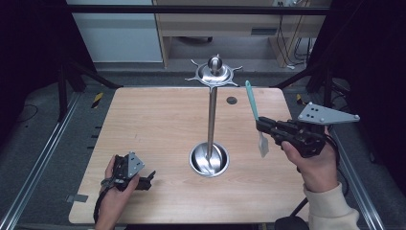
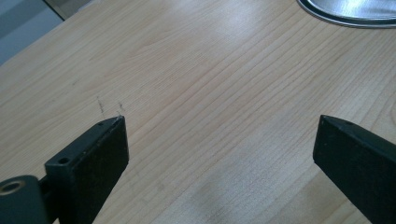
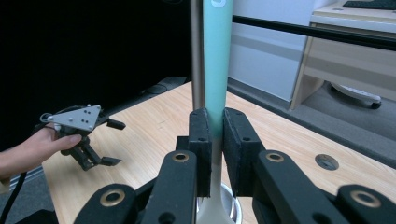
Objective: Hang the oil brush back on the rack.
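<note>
A spatula (image 1: 253, 111) with a teal handle (image 3: 216, 65) and a pale blade stands nearly upright above the table's right side. My right gripper (image 1: 260, 125) is shut on it, jaws pressed on the handle's lower end (image 3: 215, 126). A metal stand rises at the table's middle: a thin pole (image 1: 211, 120) on a round shiny base (image 1: 209, 159), topped by a disc with hook arms (image 1: 215, 73). My left gripper (image 1: 149, 178) rests low near the front left of the table, open, its jaws (image 2: 219, 140) wide apart over bare wood. In the right gripper view the left gripper (image 3: 100, 140) sits at far left.
The wooden table (image 1: 158, 120) has a small dark round hole (image 1: 231, 100) near its back edge. Black frame bars and dark curtains flank it. A wooden desk with cables (image 1: 287, 33) stands behind.
</note>
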